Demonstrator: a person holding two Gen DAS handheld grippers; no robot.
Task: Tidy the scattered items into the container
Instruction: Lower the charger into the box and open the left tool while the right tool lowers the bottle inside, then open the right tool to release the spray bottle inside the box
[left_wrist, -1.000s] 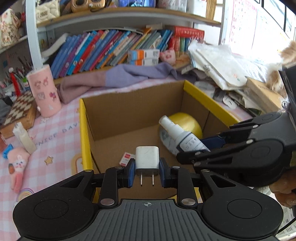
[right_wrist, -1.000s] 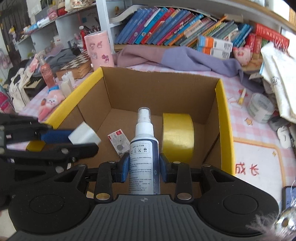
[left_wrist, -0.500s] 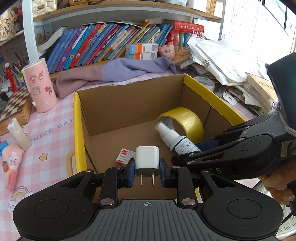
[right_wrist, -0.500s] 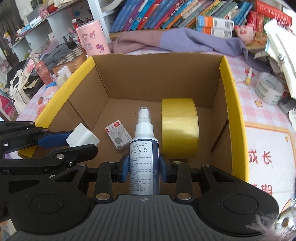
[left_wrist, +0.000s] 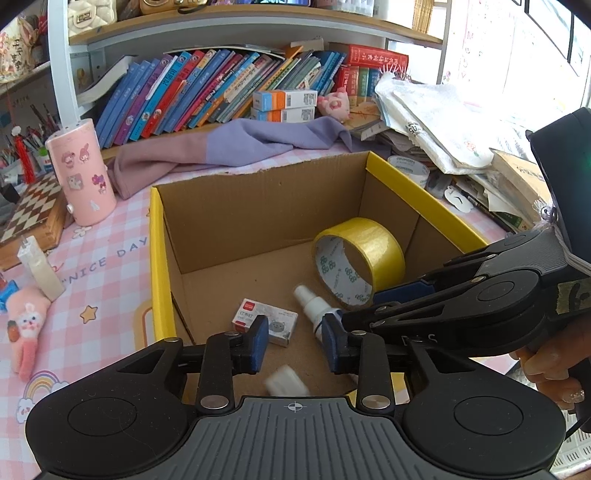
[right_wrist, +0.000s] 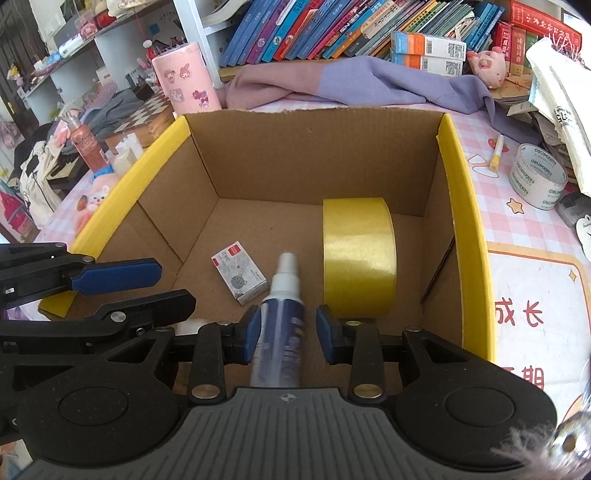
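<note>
Now the step is the drop into the cardboard box (left_wrist: 157, 258), and both claws hang over its near end, angled down at the floor of it. The left claw (left_wrist: 291, 339) stands apart with nothing between its pads; its jaws have just been opening, and the white charger (left_wrist: 286, 382) shows as a pale smear just below them, inside the box and close to the near wall. That half looks done. The left hand should lift straight up and back so that its pads do not catch the yellow rim.

The right claw (right_wrist: 286, 328) has the spray bottle (right_wrist: 282, 314) between its pads, nozzle pointing forward into the box. The bottle is blurred and tipped, with what may be a sliver of gap by one pad, so I cannot tell whether the grip holds or the bottle is slipping free. Either way, the bottle wants to be let go low, not from height, since it is a hard plastic thing that will bounce and roll.

The open patch of box floor lies between the small staple box (left_wrist: 266, 321) and the yellow tape roll (left_wrist: 365, 254), which stands on edge near the far right wall. The best aim is that gap, with the bottle laid on its side. The two claws sit very near each other, so one should clear out before the other moves. Plenty remains on the pink bench (left_wrist: 92, 295) for later trips.
</note>
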